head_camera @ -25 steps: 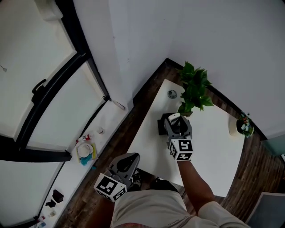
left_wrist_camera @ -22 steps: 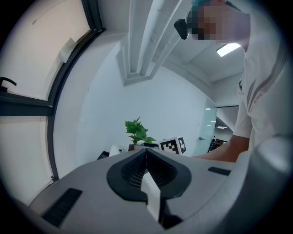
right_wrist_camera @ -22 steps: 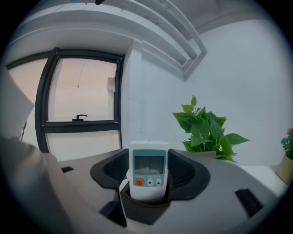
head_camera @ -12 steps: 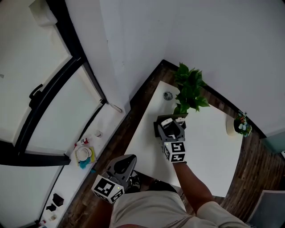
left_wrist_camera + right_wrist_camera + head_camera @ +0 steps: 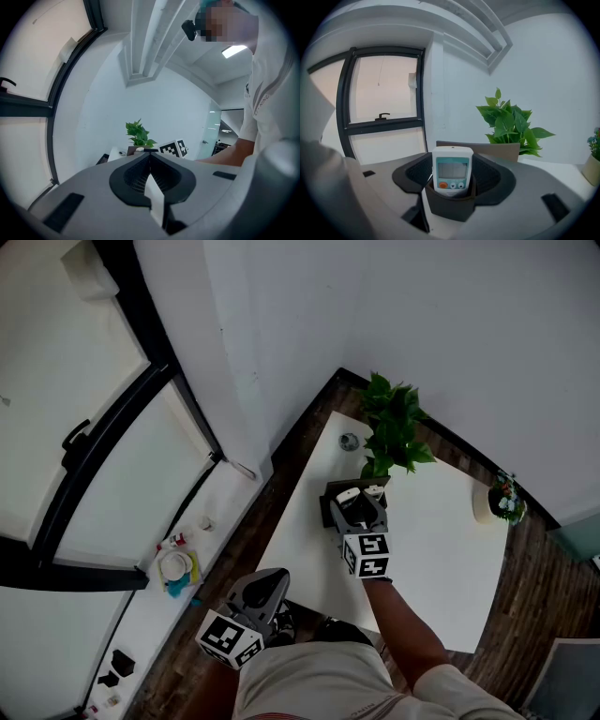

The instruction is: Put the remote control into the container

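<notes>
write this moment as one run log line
phase: placing | right gripper: shut on remote control | remote control: upright, lower end in dark container | left gripper: shut, empty

Person is wearing a pale short-sleeved shirt (image 5: 309, 677). Left gripper (image 5: 269, 577) and right gripper (image 5: 352, 504) are showing grey shells, with black ribbed pads ahead of black-and-white marker cubes (image 5: 367, 555).

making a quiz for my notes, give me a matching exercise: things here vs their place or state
1 remote control
2 left gripper
3 leafy plant
4 small flower pot

a jaws together
b between the right gripper's jaws
c right edge of the table
d far side, by the wall

Pairs: 1-b, 2-a, 3-d, 4-c
</notes>
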Available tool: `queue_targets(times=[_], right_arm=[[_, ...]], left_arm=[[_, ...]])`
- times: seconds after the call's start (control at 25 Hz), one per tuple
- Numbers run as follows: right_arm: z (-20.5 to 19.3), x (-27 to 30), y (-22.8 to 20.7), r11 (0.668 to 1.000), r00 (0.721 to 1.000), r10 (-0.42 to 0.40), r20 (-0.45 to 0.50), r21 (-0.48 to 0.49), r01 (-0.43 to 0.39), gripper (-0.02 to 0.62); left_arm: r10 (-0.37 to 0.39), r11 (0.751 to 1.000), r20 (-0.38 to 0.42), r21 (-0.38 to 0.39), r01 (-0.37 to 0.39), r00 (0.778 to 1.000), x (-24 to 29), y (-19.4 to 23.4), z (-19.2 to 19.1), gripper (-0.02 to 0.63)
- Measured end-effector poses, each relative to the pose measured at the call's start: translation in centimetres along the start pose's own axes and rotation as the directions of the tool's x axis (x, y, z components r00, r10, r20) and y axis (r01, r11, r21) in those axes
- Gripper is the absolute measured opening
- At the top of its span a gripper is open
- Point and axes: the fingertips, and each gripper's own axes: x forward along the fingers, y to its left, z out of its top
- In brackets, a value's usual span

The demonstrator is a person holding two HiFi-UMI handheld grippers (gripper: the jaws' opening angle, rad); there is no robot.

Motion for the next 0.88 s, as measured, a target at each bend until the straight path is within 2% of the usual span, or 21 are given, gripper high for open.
queue_targets(times=[0.24,0.44,0.6,0.68,0.76,0.88], right_arm=[[2.1,-2.7,-0.3,0.999,0.998,0.022,0.066,0.026,-0.024,0.272],[3.5,-6.2,0.3,0.992,0.988,0.112,0.102,0.043,-0.117,0.272],[3.8,-9.3,0.2,0.989,0.985,0.137,0.1,0.036,-0.141,0.27],[4.0,-10.8,-0.3,0.991,0.987,0.124,0.104,0.04,-0.129,0.229],[4.2,-12.5,-0.9,0.993,0.988,0.107,0.115,0.041,-0.112,0.142],[5.1,-14.9,-1.6,0.995,0.985,0.085,0.149,0.033,-0.091,0.07]], left_arm=[[-0.014,1.0,0.004,0.01,0.014,1.0,0.1,-1.1,0.1,0.008],[-0.028,0.999,0.01,0.03,0.028,1.0,0.5,-2.2,0.6,0.008],[-0.053,0.997,0.022,0.053,0.052,0.998,1.0,-3.6,1.3,0.008],[-0.065,0.996,0.027,0.064,0.063,0.998,1.2,-4.3,1.5,0.008],[-0.069,0.995,0.027,0.078,0.067,0.997,1.4,-5.1,1.8,0.008],[-0.073,0.993,0.023,0.095,0.07,0.997,1.8,-6.2,2.2,0.008]])
